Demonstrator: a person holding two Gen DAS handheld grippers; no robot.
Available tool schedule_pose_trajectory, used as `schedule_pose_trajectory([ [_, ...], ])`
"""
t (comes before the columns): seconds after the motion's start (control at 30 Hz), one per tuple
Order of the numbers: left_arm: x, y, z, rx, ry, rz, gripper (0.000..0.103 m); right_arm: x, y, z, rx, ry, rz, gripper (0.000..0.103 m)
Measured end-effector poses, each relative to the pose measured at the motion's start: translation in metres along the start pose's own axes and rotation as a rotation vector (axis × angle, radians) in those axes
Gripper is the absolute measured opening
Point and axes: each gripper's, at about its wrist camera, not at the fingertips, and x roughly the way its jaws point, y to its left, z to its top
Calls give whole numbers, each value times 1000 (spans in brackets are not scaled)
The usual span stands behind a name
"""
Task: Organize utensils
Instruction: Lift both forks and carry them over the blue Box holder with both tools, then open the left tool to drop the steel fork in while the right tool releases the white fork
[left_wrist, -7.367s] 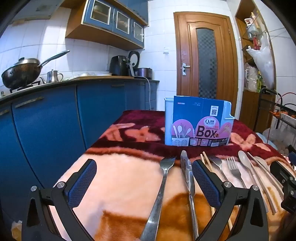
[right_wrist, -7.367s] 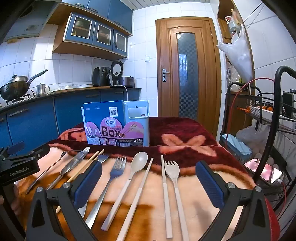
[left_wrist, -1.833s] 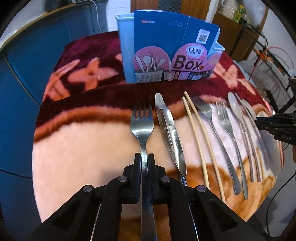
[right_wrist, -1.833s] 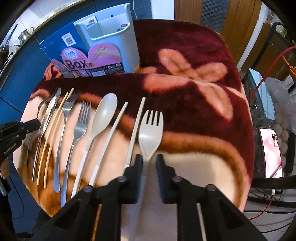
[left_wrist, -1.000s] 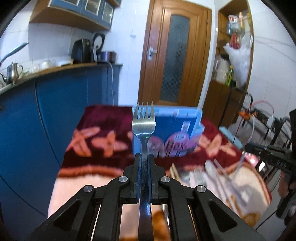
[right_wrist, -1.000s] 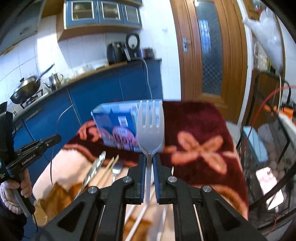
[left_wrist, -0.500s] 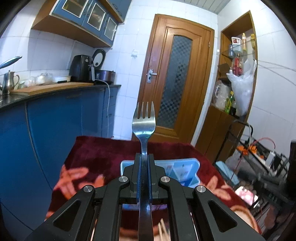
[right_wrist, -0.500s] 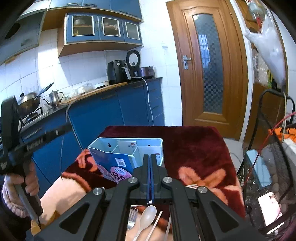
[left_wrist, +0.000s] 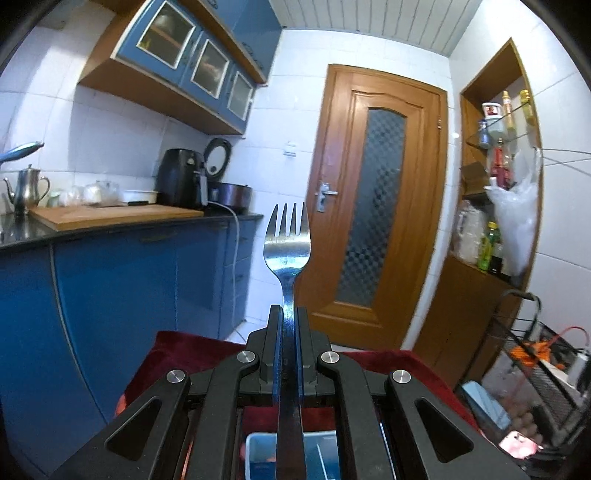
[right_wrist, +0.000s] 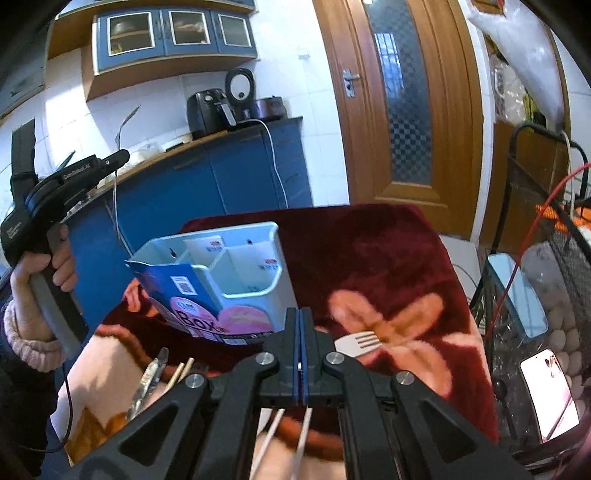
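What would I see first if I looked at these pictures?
A shiny metal fork stands straight up, pinched by the fingers of the left gripper, right in the middle of the left wrist view, before a wooden door. In the right wrist view, a light blue utensil box sits on a dark red flowered blanket.

Both views are bright, lit by cool daylight-like light bouncing off the white wall tiles (left_wrist: 122, 129). The glass panel of the door (right_wrist: 400, 107) glows in the right wrist view. Strong fisheye bending curves the cupboards (left_wrist: 192, 62) and door frame, and black corners ring each picture. The steel fork (left_wrist: 287, 243) shows a bright glint on its bowl. The pale fork (right_wrist: 356, 341) and the blanket (right_wrist: 388, 258) around it are smeared by motion blur. A phone screen (right_wrist: 550, 395) glares pinkish white.
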Motion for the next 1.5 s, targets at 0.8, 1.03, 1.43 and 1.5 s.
schedule_pose_trajectory([
  [0.8, 18, 0, -77, 37, 89, 22, 10, 84, -65, -14, 215, 289, -47, 48],
  [1.03, 7, 1, -76, 27, 104, 8, 17, 100, -68, -7, 222, 344, 25, 57],
  [1.43, -11, 12, -77, -1, 151, 1, 27, 101, -83, -8, 384, 298, 143, 11],
  [1.5, -15, 16, -78, -12, 161, 6, 27, 95, -85, -9, 388, 279, 148, 10],
])
